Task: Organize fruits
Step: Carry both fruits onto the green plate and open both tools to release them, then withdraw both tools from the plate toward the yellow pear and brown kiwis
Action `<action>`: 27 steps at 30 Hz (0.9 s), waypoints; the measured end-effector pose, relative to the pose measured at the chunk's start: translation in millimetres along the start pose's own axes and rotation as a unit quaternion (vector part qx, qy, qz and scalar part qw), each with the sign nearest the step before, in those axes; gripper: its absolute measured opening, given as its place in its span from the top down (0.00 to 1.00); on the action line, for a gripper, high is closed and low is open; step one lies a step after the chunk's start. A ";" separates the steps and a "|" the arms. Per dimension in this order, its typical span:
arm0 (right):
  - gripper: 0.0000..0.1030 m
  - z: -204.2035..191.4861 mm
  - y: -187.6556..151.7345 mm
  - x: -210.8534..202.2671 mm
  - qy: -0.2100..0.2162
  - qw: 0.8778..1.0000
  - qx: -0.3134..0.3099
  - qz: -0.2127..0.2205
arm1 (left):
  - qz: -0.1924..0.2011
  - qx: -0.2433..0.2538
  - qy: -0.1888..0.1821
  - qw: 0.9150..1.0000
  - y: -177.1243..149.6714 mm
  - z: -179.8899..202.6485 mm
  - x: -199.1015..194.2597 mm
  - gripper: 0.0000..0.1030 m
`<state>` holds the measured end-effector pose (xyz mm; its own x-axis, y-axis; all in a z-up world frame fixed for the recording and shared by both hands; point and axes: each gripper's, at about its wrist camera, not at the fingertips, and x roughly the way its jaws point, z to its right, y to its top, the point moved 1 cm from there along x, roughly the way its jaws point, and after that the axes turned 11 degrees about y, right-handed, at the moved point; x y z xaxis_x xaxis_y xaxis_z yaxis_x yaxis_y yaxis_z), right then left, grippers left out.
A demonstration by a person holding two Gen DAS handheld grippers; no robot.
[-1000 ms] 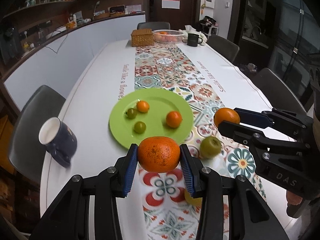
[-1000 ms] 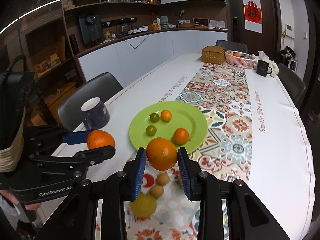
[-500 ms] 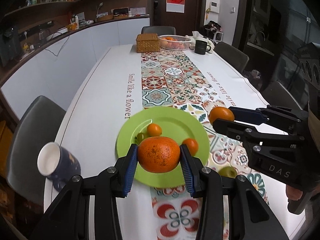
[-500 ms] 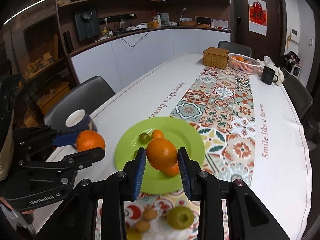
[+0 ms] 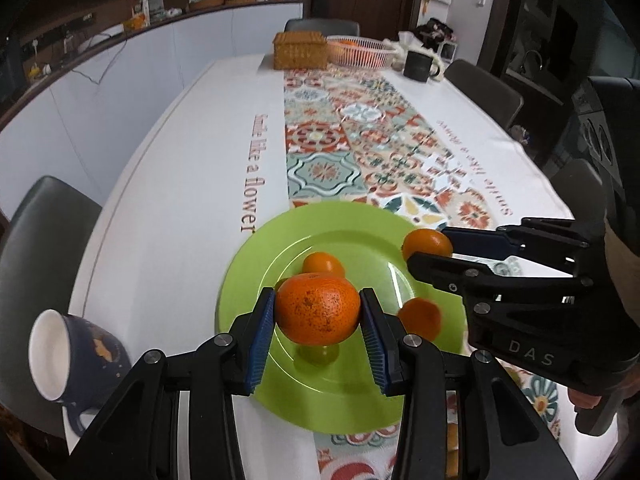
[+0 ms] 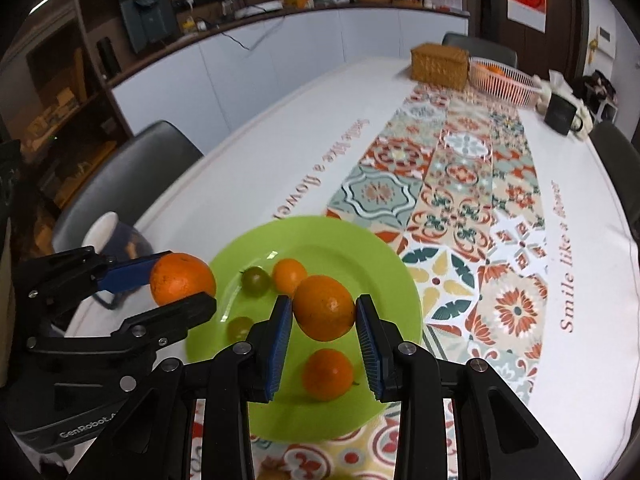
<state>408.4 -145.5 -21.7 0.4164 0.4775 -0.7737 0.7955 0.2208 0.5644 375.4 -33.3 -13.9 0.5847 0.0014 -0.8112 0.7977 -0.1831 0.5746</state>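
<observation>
My left gripper [image 5: 318, 314] is shut on a speckled orange [image 5: 318, 309] and holds it just above the green plate [image 5: 352, 392]. My right gripper [image 6: 323, 309] is shut on a smooth orange [image 6: 324, 307] above the same plate [image 6: 384, 264]. Each gripper shows in the other's view: the right gripper [image 5: 427, 249] at right, the left gripper [image 6: 182, 283] at left. On the plate lie two small oranges [image 6: 328, 374] [image 6: 289, 276] and two small green fruits [image 6: 256, 280] [image 6: 239, 327].
A dark blue mug [image 5: 76, 356] lies tilted left of the plate. At the table's far end stand a wicker box [image 5: 299, 50], a pink basket [image 5: 358, 51] and a dark mug [image 5: 418, 65]. Chairs [image 5: 40, 220] line the sides.
Both grippers have moved forward and down with their oranges, from short of the plate to over it. The loose fruits on the runner have dropped out of view.
</observation>
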 end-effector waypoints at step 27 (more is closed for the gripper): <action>0.47 -14.5 -33.7 -52.9 -0.055 0.997 -0.023 0.057 | 0.048 -0.010 0.068 0.997 -25.0 -3.0 -54.8 0.33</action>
<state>353.2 -165.9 4.4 0.5511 0.4066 -0.7287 0.7197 0.2104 0.6616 323.9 -25.9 16.6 0.6717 0.1177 -0.7314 0.7394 -0.1686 0.6518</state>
